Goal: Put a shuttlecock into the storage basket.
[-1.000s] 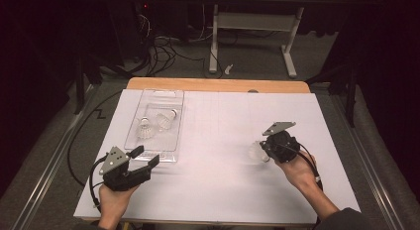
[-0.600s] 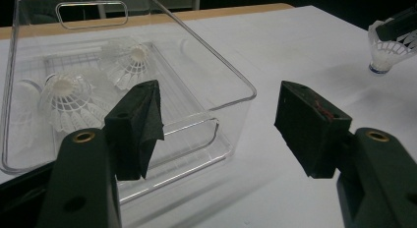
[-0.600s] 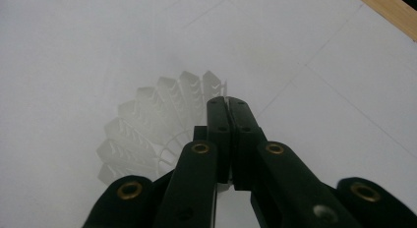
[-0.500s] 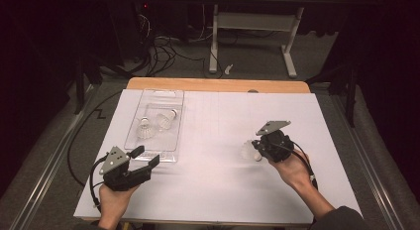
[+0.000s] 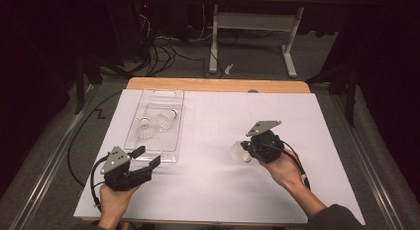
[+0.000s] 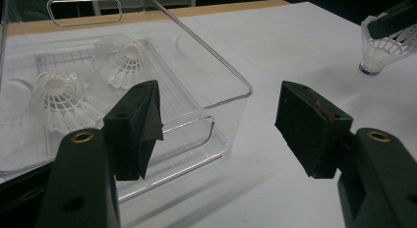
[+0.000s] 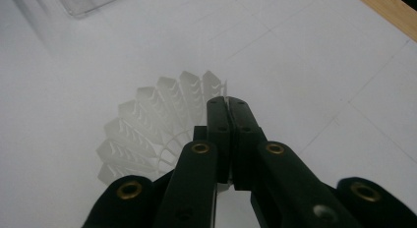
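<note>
Two shuttlecocks [image 5: 154,124] already sit in the clear bin [image 5: 176,98] at the far left of the table. Third shuttlecock [image 5: 238,151] is pinched by its skirt edge in the right gripper [image 5: 247,149], jaws fully closed on it, near-right of centre and well apart from the bin. Left gripper [image 5: 147,159] waits just near of the bin, jaws wide open, holding nothing. Left to do, I'd say: carry the third one over and drop it in.

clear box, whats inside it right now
Two white shuttlecocks lie in the clear box: one nearer the person, one beside it. In the left gripper view a pale shape at the box's left edge is cut off, so I cannot tell whether it is a third.
</note>
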Demonstrator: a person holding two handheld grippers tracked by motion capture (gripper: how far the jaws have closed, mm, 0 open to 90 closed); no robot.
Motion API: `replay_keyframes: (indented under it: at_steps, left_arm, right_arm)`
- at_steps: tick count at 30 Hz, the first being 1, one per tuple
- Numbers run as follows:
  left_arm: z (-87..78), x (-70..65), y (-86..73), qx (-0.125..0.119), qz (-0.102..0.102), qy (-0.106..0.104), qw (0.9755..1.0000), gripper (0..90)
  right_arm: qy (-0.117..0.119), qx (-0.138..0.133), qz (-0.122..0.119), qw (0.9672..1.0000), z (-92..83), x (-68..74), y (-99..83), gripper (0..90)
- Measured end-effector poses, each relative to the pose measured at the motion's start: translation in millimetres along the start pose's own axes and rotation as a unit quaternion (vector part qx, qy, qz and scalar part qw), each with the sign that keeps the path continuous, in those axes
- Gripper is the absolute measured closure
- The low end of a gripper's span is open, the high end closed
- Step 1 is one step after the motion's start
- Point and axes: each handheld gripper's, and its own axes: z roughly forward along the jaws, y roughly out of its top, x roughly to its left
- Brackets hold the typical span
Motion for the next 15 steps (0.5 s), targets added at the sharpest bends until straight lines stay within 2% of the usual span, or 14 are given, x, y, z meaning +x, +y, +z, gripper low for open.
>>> replay_keyframes:
  at_steps: [15]
  left_arm:
    - [0.4, -0.6, 1.4, 0.001, 0.003, -0.003, 1.0000, 34.5]
  right_arm:
    - [0.019, -0.001, -0.020, 0.9996, 8.3, 15.3, 12.9, 90.0]
